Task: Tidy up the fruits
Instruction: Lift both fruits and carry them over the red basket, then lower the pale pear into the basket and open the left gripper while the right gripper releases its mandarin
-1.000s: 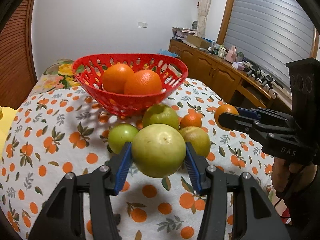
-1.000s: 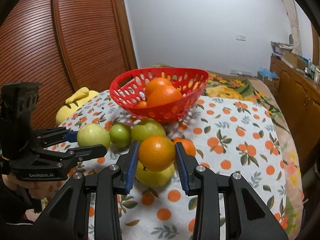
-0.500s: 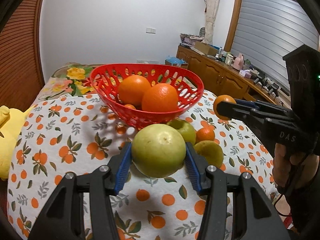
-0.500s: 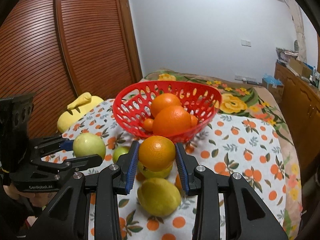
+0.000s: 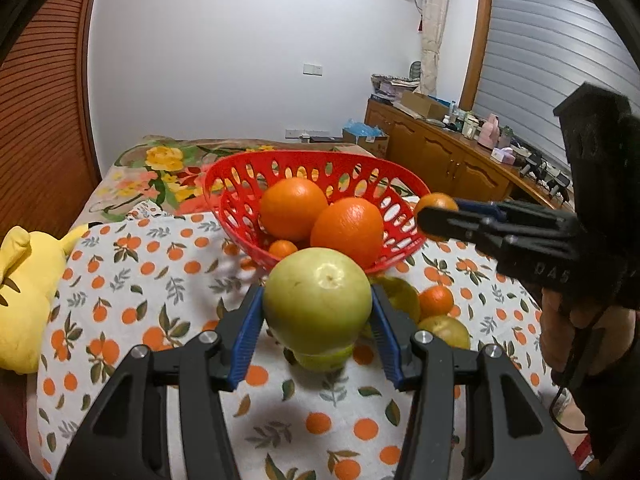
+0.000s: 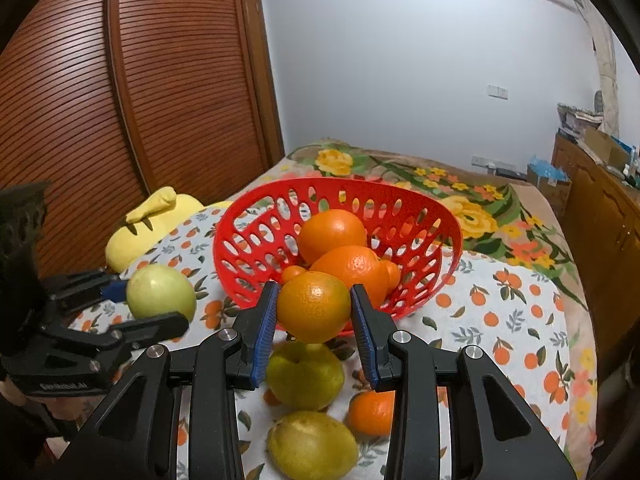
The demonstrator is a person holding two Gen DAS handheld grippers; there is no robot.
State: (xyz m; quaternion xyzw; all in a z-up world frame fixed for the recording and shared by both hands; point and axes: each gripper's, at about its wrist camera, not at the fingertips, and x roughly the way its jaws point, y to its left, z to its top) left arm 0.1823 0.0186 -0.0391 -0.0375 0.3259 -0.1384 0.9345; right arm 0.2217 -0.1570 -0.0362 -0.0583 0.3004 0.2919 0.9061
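I'm looking over the patterned cloth [image 5: 132, 280] at the red basket [image 6: 256, 240], which is already holding oranges [image 5: 294, 208]. My left gripper [image 5: 318, 316] is clamping a pale green fruit [image 5: 318, 300] above the cloth, just short of the basket. My right gripper [image 6: 314, 314] is squeezing an orange [image 6: 314, 306] at the near rim.
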